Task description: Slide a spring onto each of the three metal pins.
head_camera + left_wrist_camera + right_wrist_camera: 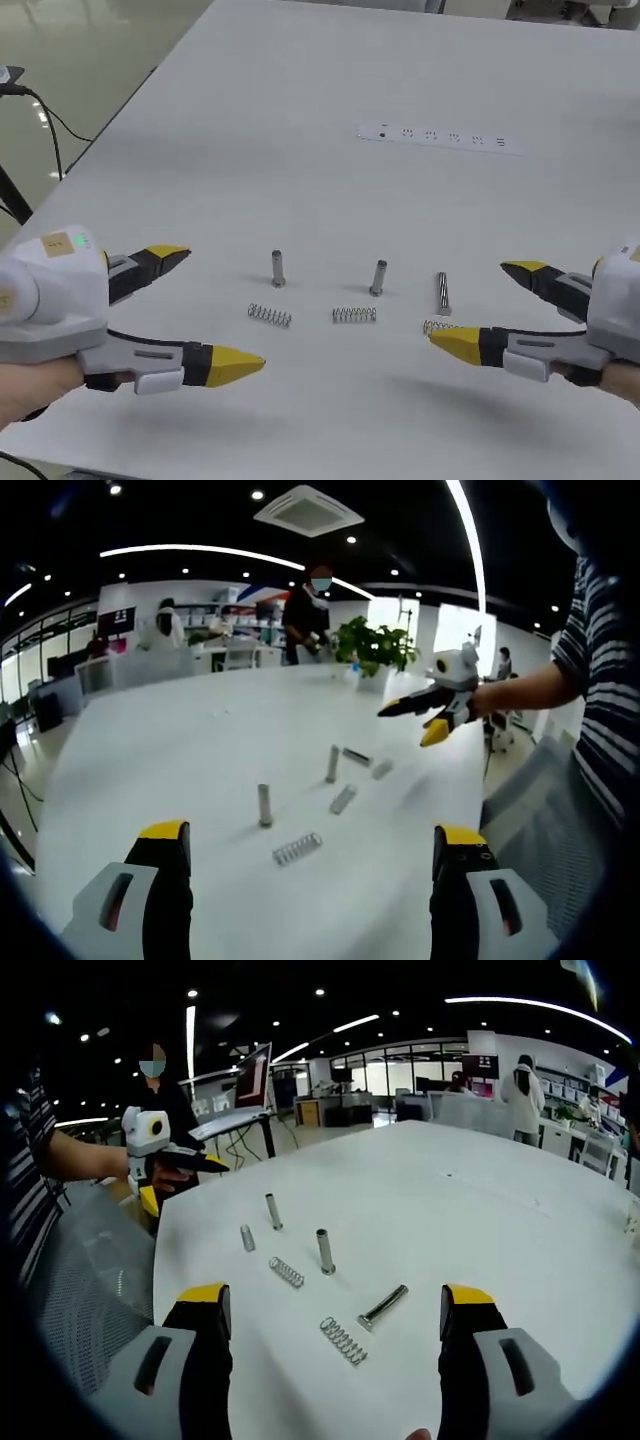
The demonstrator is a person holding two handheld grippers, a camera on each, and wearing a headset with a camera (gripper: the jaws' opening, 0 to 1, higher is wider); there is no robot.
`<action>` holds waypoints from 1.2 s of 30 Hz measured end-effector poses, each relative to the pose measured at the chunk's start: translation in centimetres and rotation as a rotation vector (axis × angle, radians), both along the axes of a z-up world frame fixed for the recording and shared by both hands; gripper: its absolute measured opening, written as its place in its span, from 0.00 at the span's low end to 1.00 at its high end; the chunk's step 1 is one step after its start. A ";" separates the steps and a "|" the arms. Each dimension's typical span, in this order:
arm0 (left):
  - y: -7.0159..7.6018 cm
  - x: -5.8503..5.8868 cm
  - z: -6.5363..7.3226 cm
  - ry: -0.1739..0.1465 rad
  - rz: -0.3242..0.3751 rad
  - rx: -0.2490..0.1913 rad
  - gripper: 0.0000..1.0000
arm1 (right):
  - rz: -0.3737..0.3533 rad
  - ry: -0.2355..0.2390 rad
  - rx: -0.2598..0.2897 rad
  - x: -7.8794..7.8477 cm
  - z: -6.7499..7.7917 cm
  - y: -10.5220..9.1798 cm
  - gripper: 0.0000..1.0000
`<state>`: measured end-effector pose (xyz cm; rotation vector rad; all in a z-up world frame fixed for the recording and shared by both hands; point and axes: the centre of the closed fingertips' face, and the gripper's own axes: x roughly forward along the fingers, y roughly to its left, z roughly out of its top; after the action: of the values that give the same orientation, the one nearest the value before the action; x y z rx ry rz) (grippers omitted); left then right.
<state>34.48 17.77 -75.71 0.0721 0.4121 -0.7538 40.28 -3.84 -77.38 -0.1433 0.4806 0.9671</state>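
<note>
nearest the person, over the front of the white counter, both tools hover above the surface, holding nothing. the left claw has its yellow-tipped jaws spread wide apart, off to the left of the parts. the right claw is spread just as wide, its lower tip just beside the right spring. that spring ends a row of three lying flat on the counter, with the middle spring and the left spring. just behind the row are the three pins, none carrying a spring. the left pin and the middle pin stand upright, while the right pin lies on its side, plain in the right gripper view. farther back, well apart from the parts, a white power strip lies across the counter.
</note>
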 end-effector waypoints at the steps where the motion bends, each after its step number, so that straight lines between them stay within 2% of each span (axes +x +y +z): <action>1: 0.1 0.2 0.2 -0.005 -0.002 0.003 0.98 | -0.005 0.000 0.002 0.2 0.0 0.0 0.85; 9: 0.1 0.8 0.5 -0.007 -0.031 0.012 0.98 | -0.033 0.044 0.005 1.6 -0.3 0.0 0.78; 14: 0.0 1.1 0.4 -0.003 -0.032 0.004 0.98 | -0.056 0.103 0.005 2.5 -0.7 0.1 0.70; 21: 0.1 1.2 -0.1 0.011 -0.037 0.008 0.98 | -0.080 0.191 -0.023 3.7 -1.9 0.2 0.53; 28: 0.5 1.4 -0.2 0.017 -0.027 0.004 0.98 | -0.173 0.302 -0.038 5.5 -3.8 -0.1 0.37; 32: 0.6 1.4 -0.4 0.021 -0.025 0.007 0.98 | -0.202 0.333 -0.075 6.0 -4.8 -0.2 0.28; 36: 0.6 1.4 -0.4 0.022 -0.025 0.004 0.98 | -0.233 0.359 -0.076 6.4 -5.3 -0.4 0.23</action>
<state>35.92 18.42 -76.13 0.0730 0.4341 -0.7790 46.70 -4.22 -82.70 0.0201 0.8454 0.7463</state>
